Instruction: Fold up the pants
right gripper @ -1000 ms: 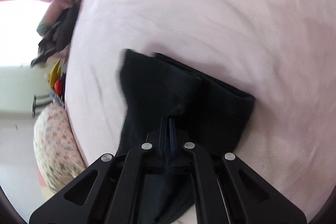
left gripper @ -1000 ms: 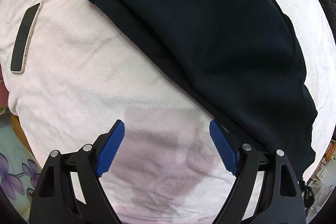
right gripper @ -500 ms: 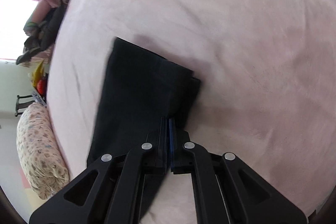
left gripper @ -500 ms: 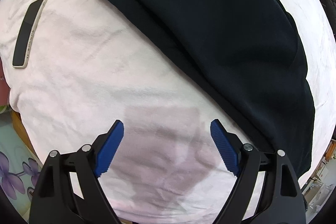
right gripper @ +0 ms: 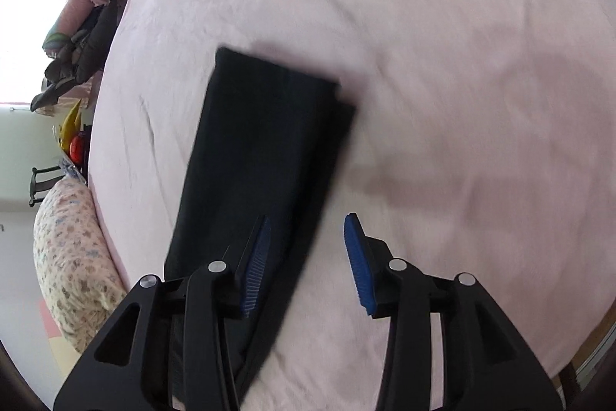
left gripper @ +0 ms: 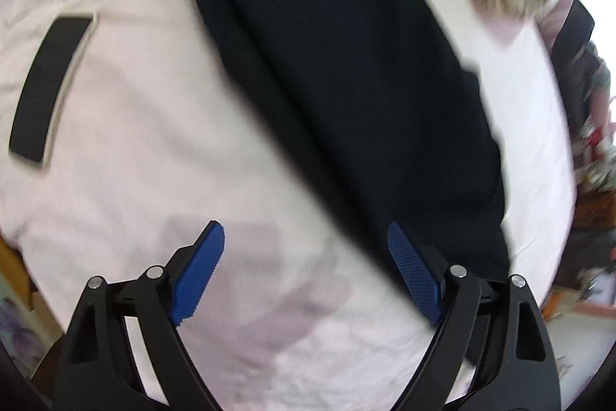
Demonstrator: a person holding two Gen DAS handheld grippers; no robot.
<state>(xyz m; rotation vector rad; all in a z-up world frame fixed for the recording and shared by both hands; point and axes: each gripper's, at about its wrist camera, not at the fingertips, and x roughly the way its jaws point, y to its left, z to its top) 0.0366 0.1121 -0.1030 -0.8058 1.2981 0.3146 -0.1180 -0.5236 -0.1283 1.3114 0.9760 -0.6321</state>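
Now pants (right gripper: 265, 141) lie seemingly under the right gripper's (right gripper: 306, 249) parted fingers (right gripper: 356, 257).

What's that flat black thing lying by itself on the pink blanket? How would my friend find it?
Start with the big pink blanket covering the bed. The dark pants stretch across its middle; look to their left, near the blanket's edge. There lies a phone: small, flat, stiff, a black face with a pale rim, unlike the big soft pants.
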